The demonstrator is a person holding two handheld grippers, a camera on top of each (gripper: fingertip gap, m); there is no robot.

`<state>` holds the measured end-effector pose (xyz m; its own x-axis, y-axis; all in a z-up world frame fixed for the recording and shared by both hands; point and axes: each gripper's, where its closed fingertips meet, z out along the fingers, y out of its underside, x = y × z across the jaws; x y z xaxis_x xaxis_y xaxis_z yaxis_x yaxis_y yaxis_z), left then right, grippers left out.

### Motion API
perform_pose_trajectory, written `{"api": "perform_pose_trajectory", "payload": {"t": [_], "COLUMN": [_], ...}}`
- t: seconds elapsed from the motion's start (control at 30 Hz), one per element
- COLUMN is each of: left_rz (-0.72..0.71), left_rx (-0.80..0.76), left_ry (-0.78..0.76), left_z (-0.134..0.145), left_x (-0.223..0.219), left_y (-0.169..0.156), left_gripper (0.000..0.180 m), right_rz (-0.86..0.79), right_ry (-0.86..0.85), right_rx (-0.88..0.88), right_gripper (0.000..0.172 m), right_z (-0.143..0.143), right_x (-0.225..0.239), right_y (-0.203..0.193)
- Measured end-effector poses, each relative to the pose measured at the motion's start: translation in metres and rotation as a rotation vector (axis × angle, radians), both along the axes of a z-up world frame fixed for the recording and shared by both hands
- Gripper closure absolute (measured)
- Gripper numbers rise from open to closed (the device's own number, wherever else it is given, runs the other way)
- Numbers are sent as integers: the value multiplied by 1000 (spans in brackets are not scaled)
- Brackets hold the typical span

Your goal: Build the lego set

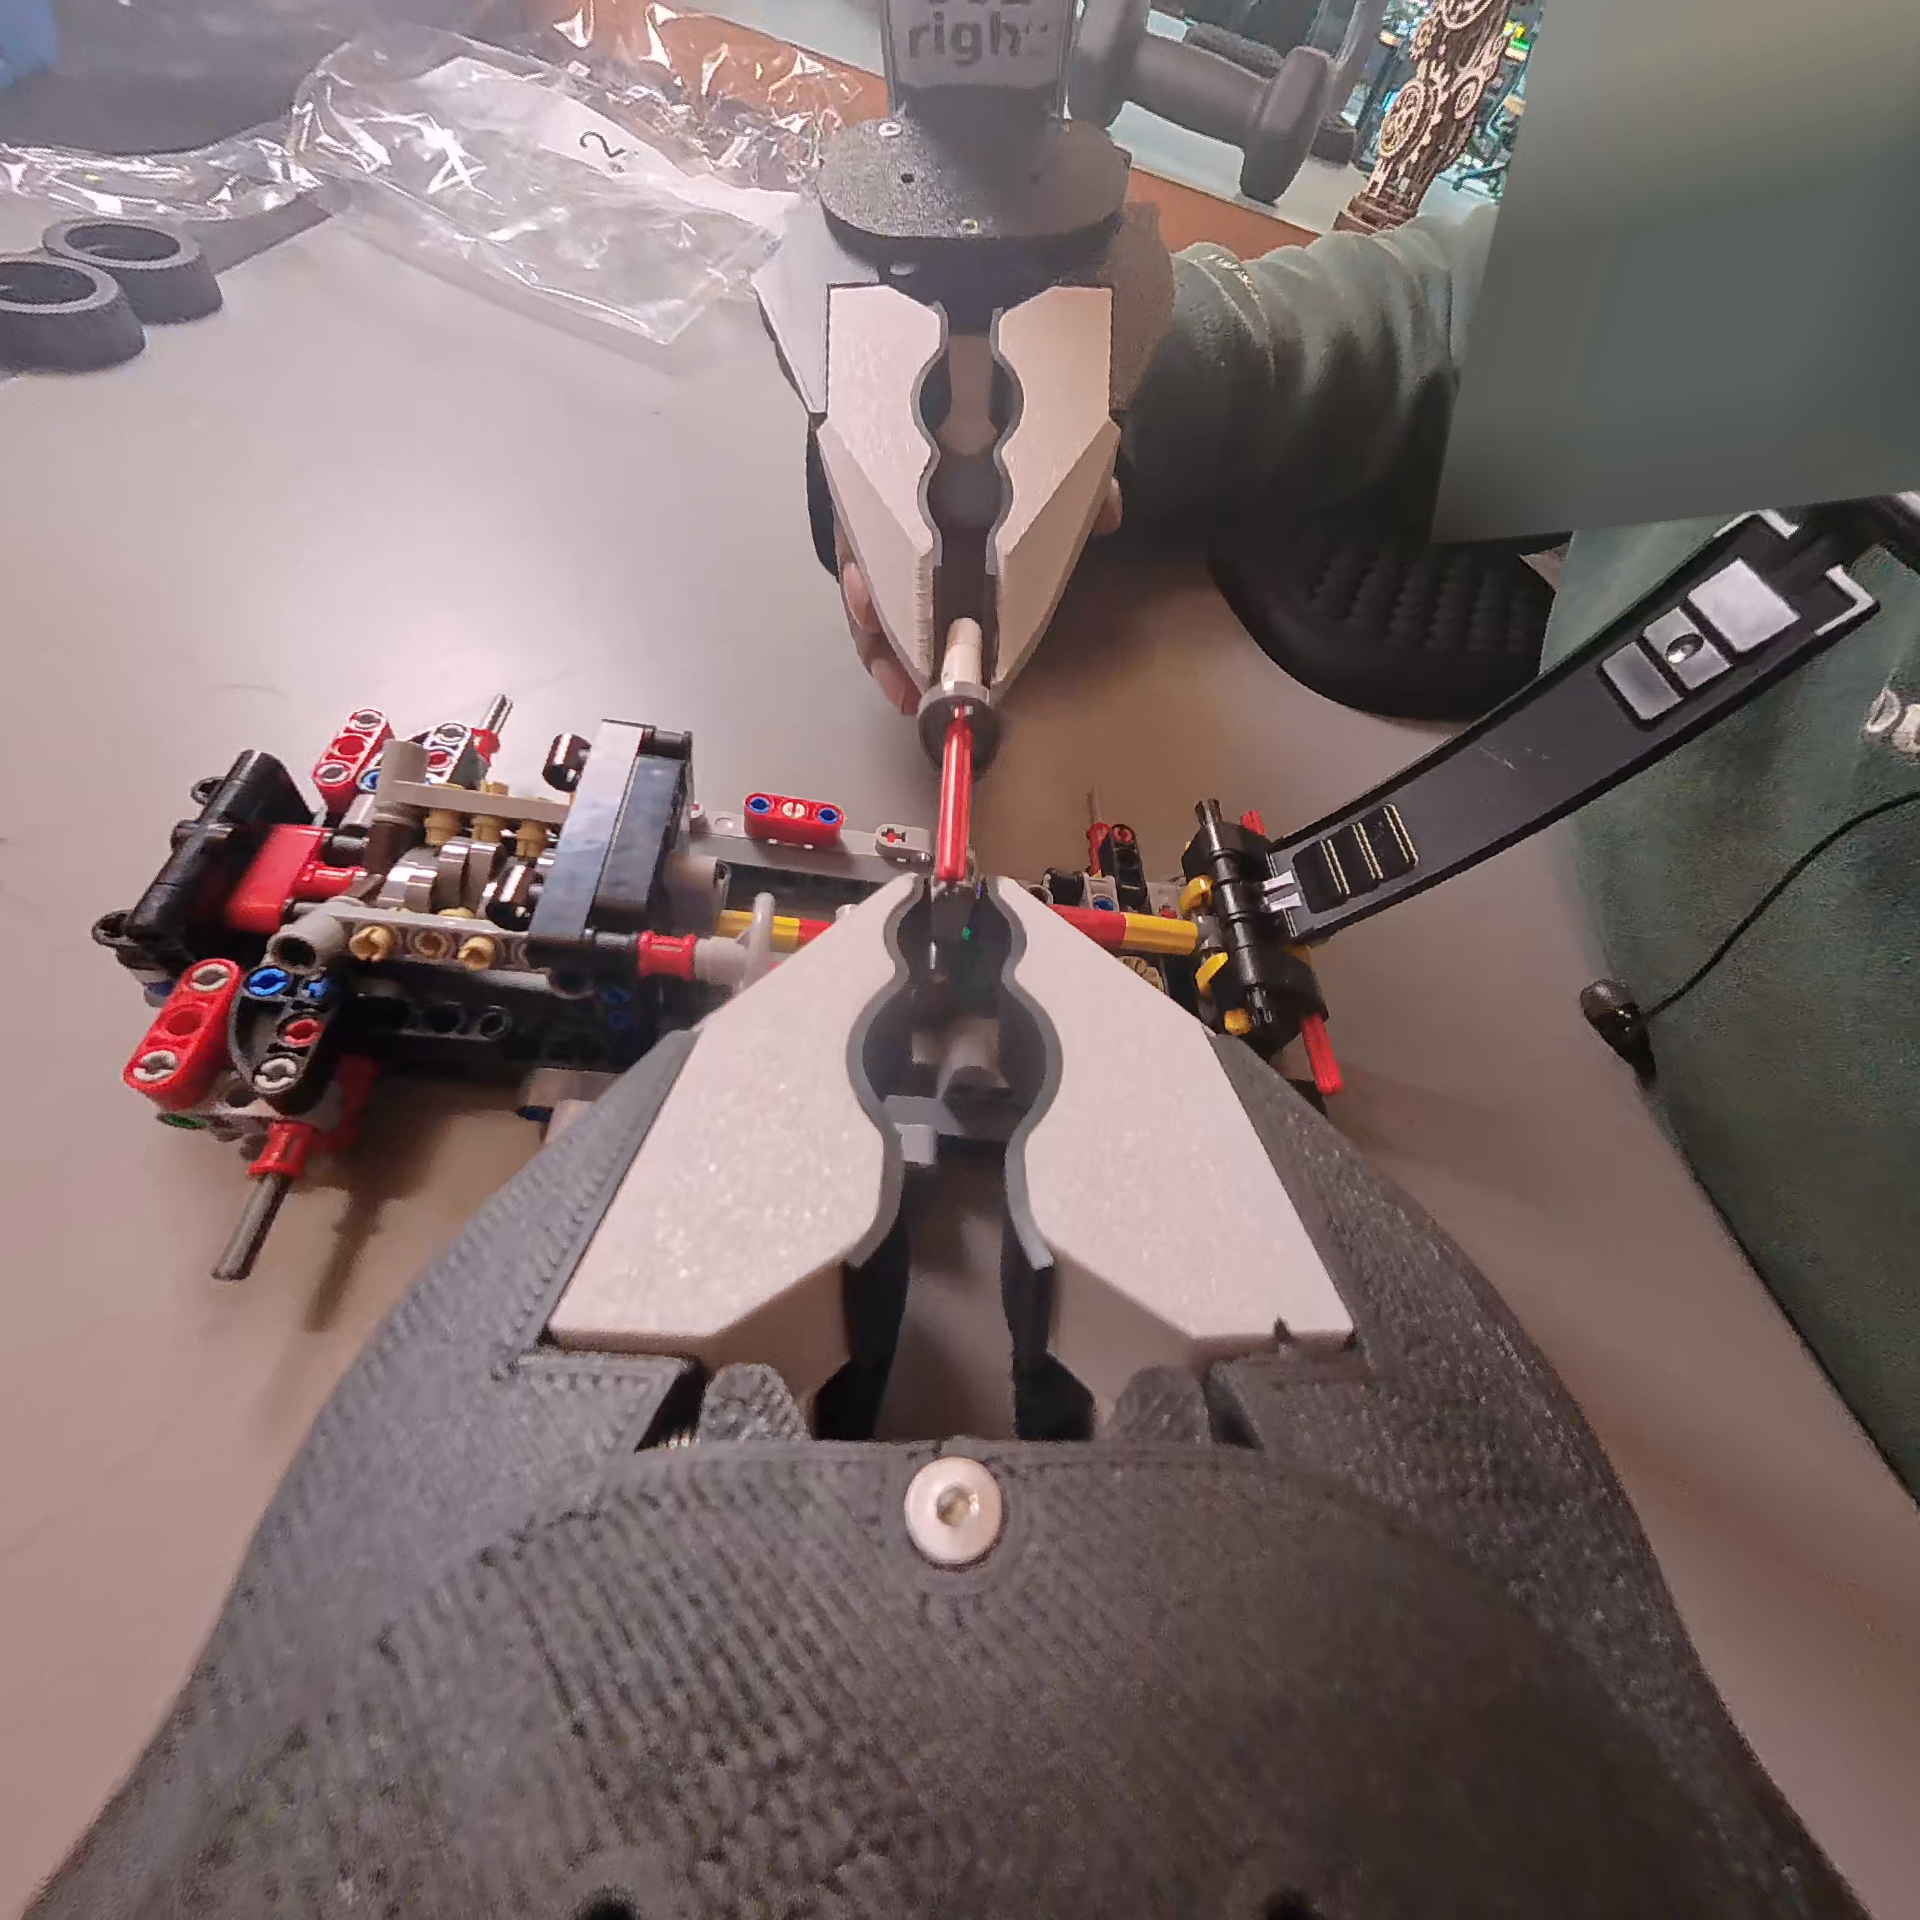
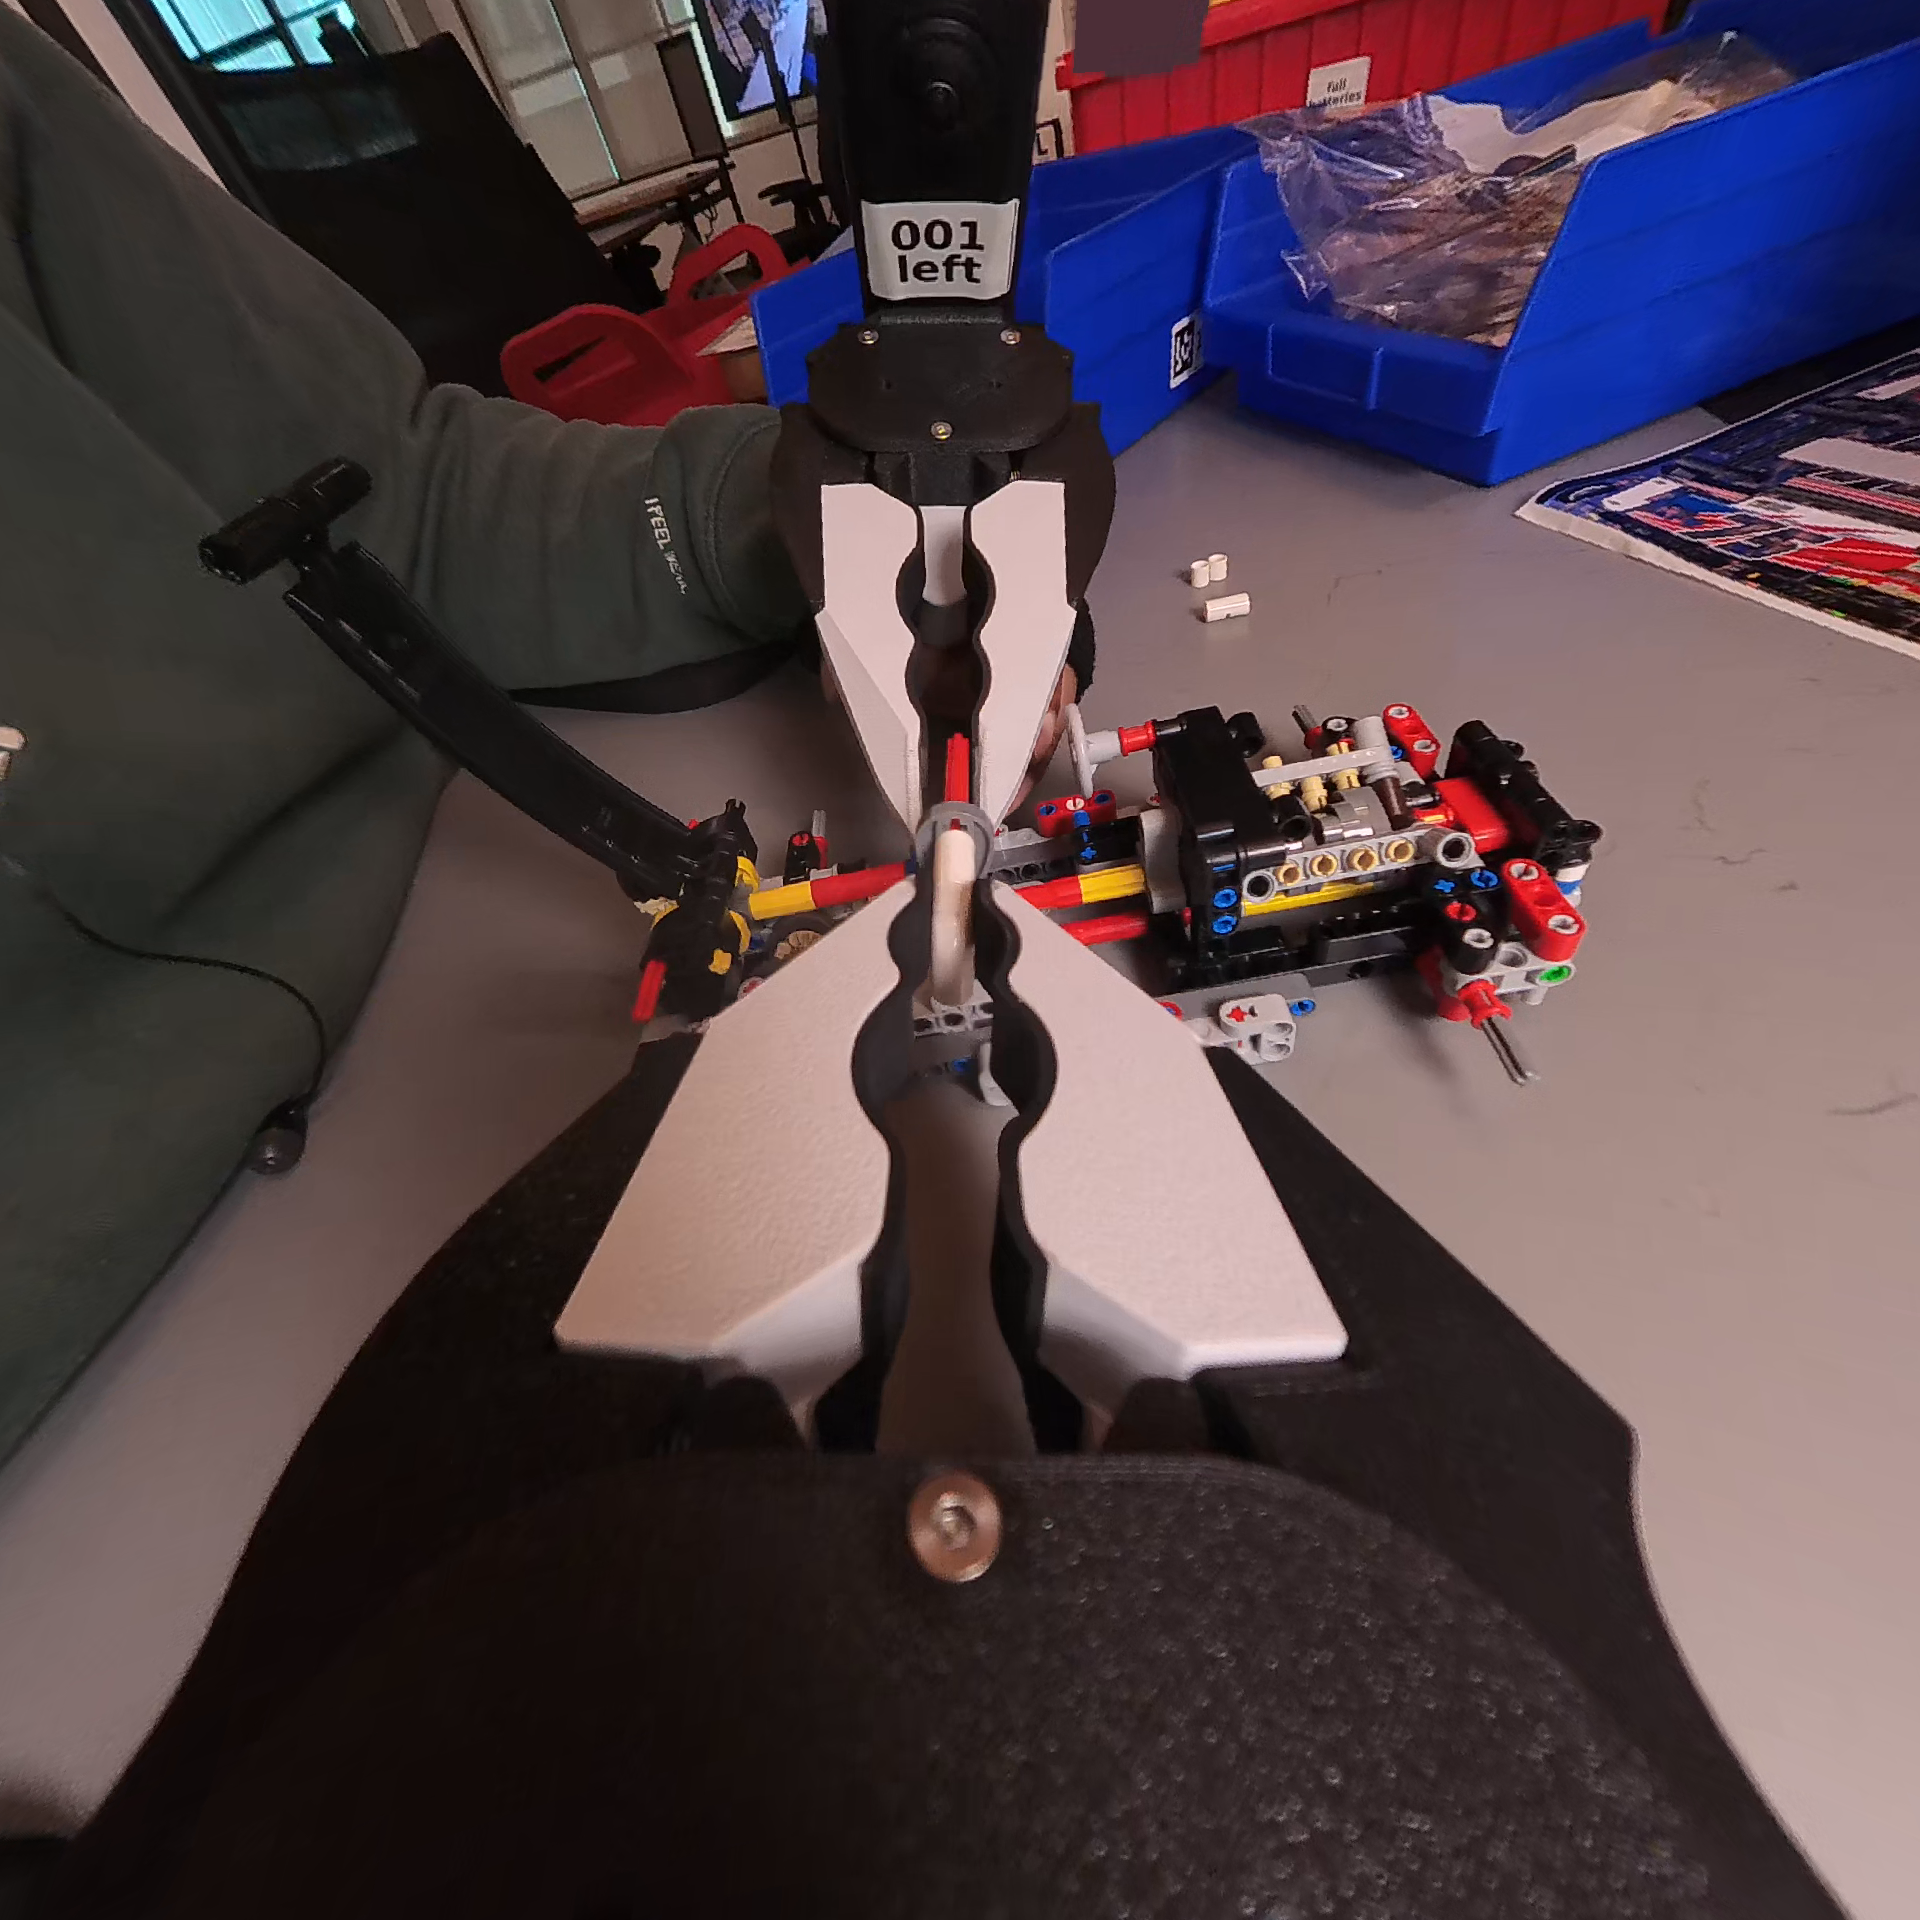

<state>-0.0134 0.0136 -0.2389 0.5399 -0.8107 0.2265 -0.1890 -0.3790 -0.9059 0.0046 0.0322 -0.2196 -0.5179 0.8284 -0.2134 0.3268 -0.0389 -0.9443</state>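
Grey table (image 2: 1558,1195): one brick-built car frame (image 2: 1351,862), two blue bins (image 2: 1455,343). Left gripper (image 1: 951,883) clamped on red rod (image 1: 954,790); right gripper (image 2: 951,883) clamped on its cream sleeve (image 2: 951,904).

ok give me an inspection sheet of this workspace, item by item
surface: grey table, bare at the front.
things: brick-built chassis lying flat; long black curved panel joined to one end.
clutter: clear plastic bags, two black tyres, small white tubes, printed sheet, blue bins.
grippers: left gripper closed on one end of a red axle; right gripper closed on a cream sleeve behind a grey bush on the axle's other end.
cables: thin black wire over a green sleeve.
surroundings: red bin, dumbbell.
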Motion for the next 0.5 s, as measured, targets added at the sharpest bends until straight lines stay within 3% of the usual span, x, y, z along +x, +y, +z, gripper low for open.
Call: {"api": "perform_pose_trajectory", "payload": {"t": [0.5], "left_rz": [54], "left_rx": [-35], "left_ry": [-19], "left_z": [-1], "left_x": [3], "left_y": [-7], "left_gripper": [169], "right_rz": [28], "right_ry": [-15], "right_rx": [57], "right_gripper": [167], "right_z": [-6], "right_x": [5], "right_y": [-8]}}
